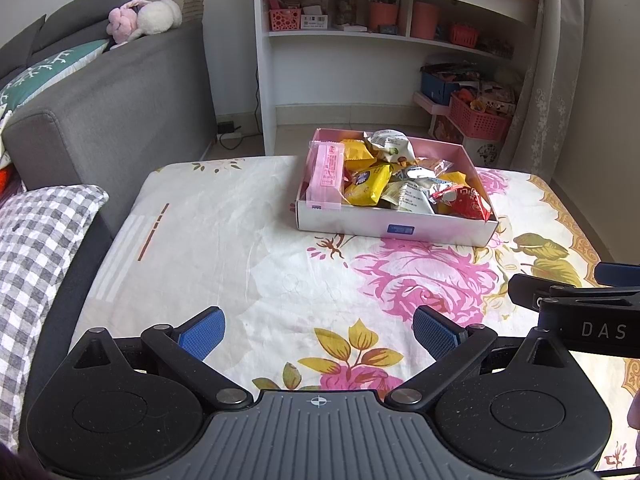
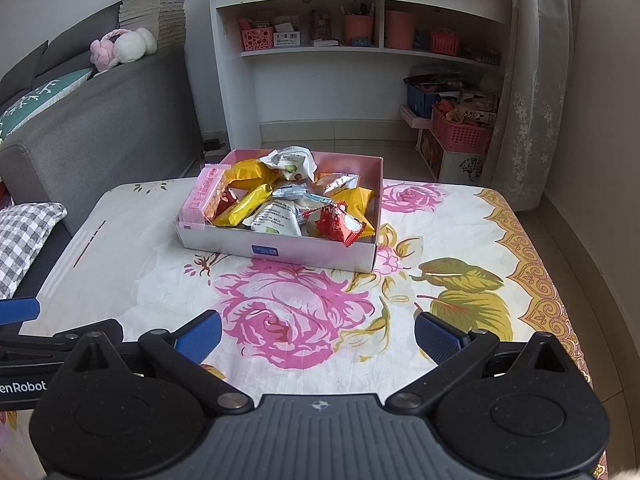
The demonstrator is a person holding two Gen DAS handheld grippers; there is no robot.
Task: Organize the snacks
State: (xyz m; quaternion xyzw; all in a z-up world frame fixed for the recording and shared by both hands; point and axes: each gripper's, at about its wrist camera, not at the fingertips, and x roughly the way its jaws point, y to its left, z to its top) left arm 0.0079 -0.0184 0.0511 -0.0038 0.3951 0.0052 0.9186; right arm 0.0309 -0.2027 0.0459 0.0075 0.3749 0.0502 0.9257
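Observation:
A shallow pink-and-white box stands toward the far side of the flowered tablecloth. It holds several snack packets: a long pink packet along its left wall, yellow packets, white ones and a red one at the front right. My left gripper hangs open over the near cloth, nothing between its blue pads. My right gripper is likewise open and empty, well short of the box. The right gripper's side shows at the left wrist view's right edge.
A grey sofa with a checked cushion borders the table on the left. Behind the table stand a white shelf unit, pink baskets on the floor and a curtain. The flowered cloth lies bare between grippers and box.

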